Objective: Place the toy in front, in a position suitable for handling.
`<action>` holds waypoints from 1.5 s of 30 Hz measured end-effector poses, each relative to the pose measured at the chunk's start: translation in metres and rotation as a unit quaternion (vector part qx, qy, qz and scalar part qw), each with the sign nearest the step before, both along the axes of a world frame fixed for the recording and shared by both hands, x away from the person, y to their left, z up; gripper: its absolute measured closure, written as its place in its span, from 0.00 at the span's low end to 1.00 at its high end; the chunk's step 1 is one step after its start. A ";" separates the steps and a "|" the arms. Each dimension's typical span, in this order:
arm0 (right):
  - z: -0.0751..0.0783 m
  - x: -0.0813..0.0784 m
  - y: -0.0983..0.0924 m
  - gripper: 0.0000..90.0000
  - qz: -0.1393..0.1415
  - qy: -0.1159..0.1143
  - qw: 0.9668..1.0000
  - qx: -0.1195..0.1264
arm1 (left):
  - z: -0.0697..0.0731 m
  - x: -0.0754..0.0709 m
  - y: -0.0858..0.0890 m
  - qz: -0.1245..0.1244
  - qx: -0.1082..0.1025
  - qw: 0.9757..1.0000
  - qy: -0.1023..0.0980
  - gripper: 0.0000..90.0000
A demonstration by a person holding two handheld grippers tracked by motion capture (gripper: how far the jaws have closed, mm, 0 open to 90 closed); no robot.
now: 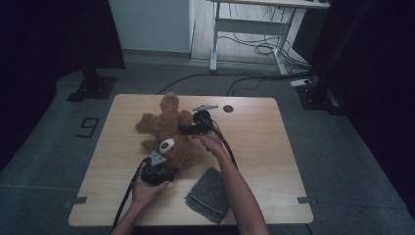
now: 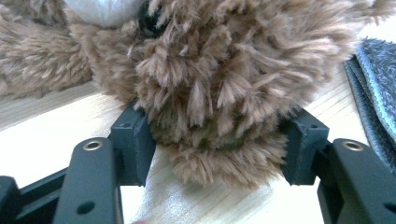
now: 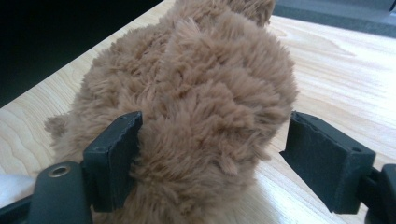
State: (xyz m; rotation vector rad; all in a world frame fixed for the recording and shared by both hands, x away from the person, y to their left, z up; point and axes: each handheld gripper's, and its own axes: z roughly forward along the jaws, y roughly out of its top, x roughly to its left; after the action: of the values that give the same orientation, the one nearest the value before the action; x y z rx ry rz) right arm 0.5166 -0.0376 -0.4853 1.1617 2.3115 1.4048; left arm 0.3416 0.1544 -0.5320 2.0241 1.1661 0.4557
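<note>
teddy bear (image 1: pixel 169 134) lay on table (image 1: pixel 274 161), beside folded grey cloth (image 1: pixel 209 194) | likely light, soft, squashy; best held by thick limb or head | left gripper (image 2: pixel 219 144) clamped on head fur | right gripper (image 3: pixel 210 158) apart, straddling a limb

lab/studio | black curtains (image 1: pixel 54 34) | cabled desk (image 1: pixel 254 24) | floor-taped table (image 1: pixel 264 147)

The room is dimly lit with dark edges. Bright glare is seen on the table (image 2: pixel 42 140); close fur is blurred.
</note>
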 end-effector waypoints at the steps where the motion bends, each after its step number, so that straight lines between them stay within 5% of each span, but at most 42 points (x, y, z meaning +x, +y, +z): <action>1: 0.000 0.000 0.000 0.22 0.000 0.000 1.000 0.000 | 0.000 0.000 0.000 0.000 0.000 1.000 0.000 0.43; 5: -0.005 0.006 0.003 0.36 0.018 0.018 0.999 0.021 | 0.000 0.000 0.001 0.000 0.002 1.000 -0.002 0.48; 6: -0.006 0.007 0.003 0.54 0.035 0.021 0.998 0.037 | -0.001 0.000 0.002 0.001 0.001 1.000 -0.006 0.51; 7: -0.006 0.007 0.003 0.59 0.041 0.021 0.998 0.040 | -0.001 0.000 0.002 0.001 0.000 1.000 -0.006 0.54; 11: -0.002 0.002 0.004 0.71 0.048 0.009 0.998 0.030 | -0.001 0.000 0.003 -0.002 0.001 1.000 -0.012 0.61; 25: 0.003 -0.006 0.001 0.79 0.067 -0.035 0.997 0.009 | 0.000 0.000 0.007 0.004 0.000 1.000 -0.026 0.69; 31: 0.009 -0.009 -0.002 0.82 0.070 -0.050 0.996 0.028 | 0.001 -0.001 0.007 0.008 -0.001 0.999 -0.038 0.72; 45: 0.048 -0.037 -0.028 0.83 0.079 -0.114 0.988 0.063 | 0.026 0.000 0.000 -0.010 -0.016 0.998 -0.060 0.75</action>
State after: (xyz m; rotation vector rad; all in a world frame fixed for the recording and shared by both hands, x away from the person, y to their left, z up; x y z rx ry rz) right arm 0.4798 -0.0651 -0.4374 0.8124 2.2211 1.6656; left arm 0.3413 0.1542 -0.5065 1.9507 1.0730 0.5381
